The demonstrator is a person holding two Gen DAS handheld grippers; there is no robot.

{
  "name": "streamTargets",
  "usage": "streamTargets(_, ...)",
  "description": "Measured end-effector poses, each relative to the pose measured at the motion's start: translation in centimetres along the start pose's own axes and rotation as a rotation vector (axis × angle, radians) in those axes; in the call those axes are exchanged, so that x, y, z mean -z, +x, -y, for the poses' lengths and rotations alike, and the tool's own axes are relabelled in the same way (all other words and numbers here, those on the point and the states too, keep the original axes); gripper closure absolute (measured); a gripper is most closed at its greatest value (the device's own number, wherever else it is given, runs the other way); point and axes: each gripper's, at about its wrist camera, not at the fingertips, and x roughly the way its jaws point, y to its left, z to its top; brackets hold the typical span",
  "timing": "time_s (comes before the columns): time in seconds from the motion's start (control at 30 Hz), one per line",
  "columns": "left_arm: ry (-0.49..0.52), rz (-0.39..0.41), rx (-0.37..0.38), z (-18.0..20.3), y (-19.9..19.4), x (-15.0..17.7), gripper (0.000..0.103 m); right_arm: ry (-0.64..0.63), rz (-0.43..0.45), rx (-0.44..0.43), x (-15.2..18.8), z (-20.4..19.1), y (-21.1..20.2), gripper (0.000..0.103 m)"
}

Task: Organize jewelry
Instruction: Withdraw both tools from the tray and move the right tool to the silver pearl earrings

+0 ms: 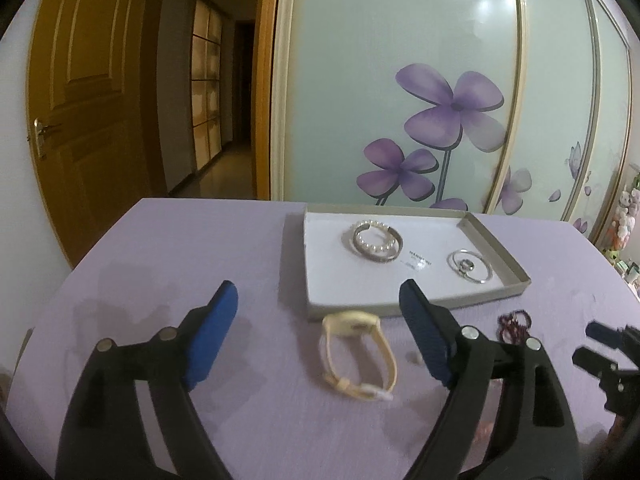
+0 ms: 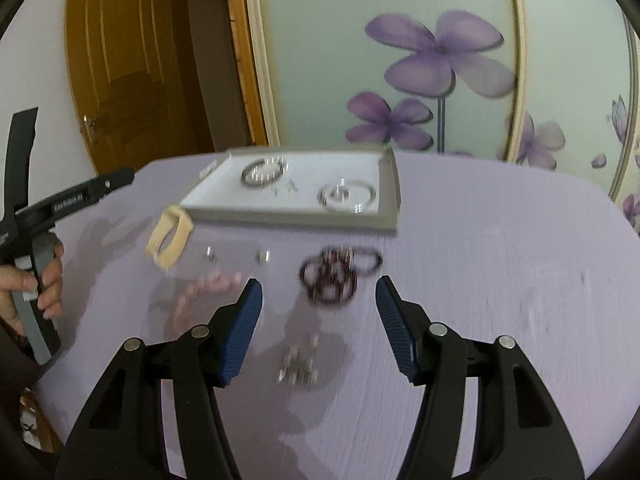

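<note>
A shallow grey tray (image 1: 500,280) (image 2: 390,216) with a white floor holds a pearl and silver bangle pair (image 1: 374,240) (image 2: 264,172) and a thin silver hoop with a charm (image 1: 470,266) (image 2: 348,196). A cream watch (image 1: 360,352) (image 2: 170,240) lies on the purple table just in front of the tray, between the fingers of my open left gripper (image 1: 320,308). My right gripper (image 2: 318,300) is open just short of a dark red bead bracelet (image 2: 332,276) (image 1: 514,322). A pink bead bracelet (image 2: 204,288) and a small silver piece (image 2: 298,368) lie near its left finger.
Two small silver studs (image 2: 236,256) lie between the watch and the dark bracelet. The purple table (image 1: 180,240) (image 2: 500,260) stands before a sliding door with purple flowers (image 1: 452,108). A wooden door (image 1: 88,100) is at the left. My right gripper shows at the left wrist view's right edge (image 1: 608,356).
</note>
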Motion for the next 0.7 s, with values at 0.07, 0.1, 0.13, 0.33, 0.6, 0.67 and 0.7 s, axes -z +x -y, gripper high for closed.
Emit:
streamTargets(0.07,-0.002,-0.002,-0.002,-0.2,-0.4,0.6,0.019,0.010,-0.028,0.001,1.1,0.0,-0.1,0.047)
streamTargets(0.1,-0.003,-0.004,-0.002,-0.2,-0.5,0.8,0.019,0.012,-0.041,0.005,1.4,0.0,-0.1,0.050)
streamTargets(0.13,-0.002,-0.006,-0.003,-0.3,-0.5,1.1,0.019,0.014,-0.049,0.007,1.7,-0.1,-0.1,0.051)
streamTargets(0.33,-0.002,-0.026,-0.008,-0.3,-0.4,2.1,0.018,-0.023,-0.104,0.029,2.7,-0.9,0.6,0.057)
streamTargets(0.6,0.011,-0.053,-0.001,0.1,0.5,2.5,0.016,-0.055,-0.196,0.045,3.1,-1.6,2.5,0.065)
streamTargets(0.67,0.012,-0.062,0.000,0.2,0.8,2.5,0.016,-0.057,-0.217,0.048,3.1,-1.6,3.1,0.067)
streamTargets(0.7,0.013,-0.068,0.002,0.2,1.0,2.6,0.015,-0.058,-0.225,0.049,3.1,-1.7,3.3,0.068)
